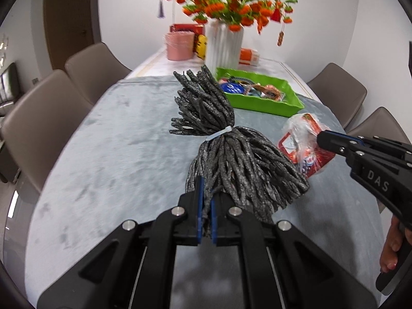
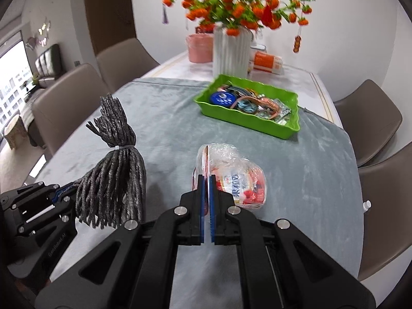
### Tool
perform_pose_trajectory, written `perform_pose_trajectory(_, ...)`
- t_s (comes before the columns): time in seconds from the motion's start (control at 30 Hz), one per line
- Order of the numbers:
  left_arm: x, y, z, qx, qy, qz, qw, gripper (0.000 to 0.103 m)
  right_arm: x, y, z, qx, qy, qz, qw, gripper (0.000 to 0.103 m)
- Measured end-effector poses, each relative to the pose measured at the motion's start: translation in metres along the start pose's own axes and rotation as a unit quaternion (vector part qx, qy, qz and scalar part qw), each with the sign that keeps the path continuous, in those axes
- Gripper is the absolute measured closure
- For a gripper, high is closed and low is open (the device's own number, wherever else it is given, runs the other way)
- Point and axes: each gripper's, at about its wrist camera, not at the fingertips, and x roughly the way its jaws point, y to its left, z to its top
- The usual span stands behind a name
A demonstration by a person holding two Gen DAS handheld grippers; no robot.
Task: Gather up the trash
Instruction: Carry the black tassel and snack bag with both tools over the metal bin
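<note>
Left gripper (image 1: 205, 206) clamped on a few strands of the grey cord bundle (image 1: 221, 139), blue pads pressed together with cord pinched between; bundle lifted off the cloth, fanning toward 12 o'clock, cinched at mid-length by a white tie (image 1: 221, 132). Right gripper (image 2: 206, 200) shut tight on the edge of the red-and-white wrapper (image 2: 231, 177), crinkled clear plastic bulging out past the pads toward 1 o'clock. In the left view, right gripper (image 1: 322, 139) entering from 3 o'clock, wrapper (image 1: 303, 141) at its tip, a hand (image 1: 391, 247) on the grip at 4 o'clock. In the right view, left gripper (image 2: 61, 193) at 9 o'clock with the bundle (image 2: 113, 170) hanging from it. Beyond the fingers, grey cloth (image 2: 167, 118) over the table; green tray (image 2: 283, 128) at 1 o'clock, holding a blue round lid and mixed scraps. Farther toward 12 o'clock, white ribbed vase (image 2: 230, 51) with orange flowers (image 2: 231, 5), pink tub (image 2: 199, 47) just left of it, orange-and-white pack (image 2: 266, 63) just right. Beige chairs (image 2: 69, 103) along both sides of the table.
</note>
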Motion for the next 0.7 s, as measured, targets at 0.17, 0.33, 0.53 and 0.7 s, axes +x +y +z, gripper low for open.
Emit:
perform_pose_trajectory(0.17, -0.043, 0.016, -0.017, -0.014, -0.013, 0.023, 0.9995, 0.098, -0.039, 0.026, -0.016, -0.019, -0.012, 0.025, 0.999, 0.101)
perform_pose_trajectory(0.33, -0.088, 0.037, -0.043, -0.043, -0.027, 0.051, 0.9974, 0.098, -0.064, 0.058, -0.036, -0.045, -0.014, 0.051, 0.998, 0.101)
perform_pose_trajectory(0.53, -0.134, 0.077, -0.077, -0.082, -0.035, 0.091, 0.9919, 0.098, -0.082, 0.116, -0.056, -0.088, -0.009, 0.093, 0.992, 0.101)
perform_pose_trajectory(0.7, -0.173, 0.126, -0.106, -0.118, -0.044, 0.121, 0.9847, 0.098, -0.100, 0.183, -0.063, -0.126, -0.016, 0.127, 0.984, 0.101)
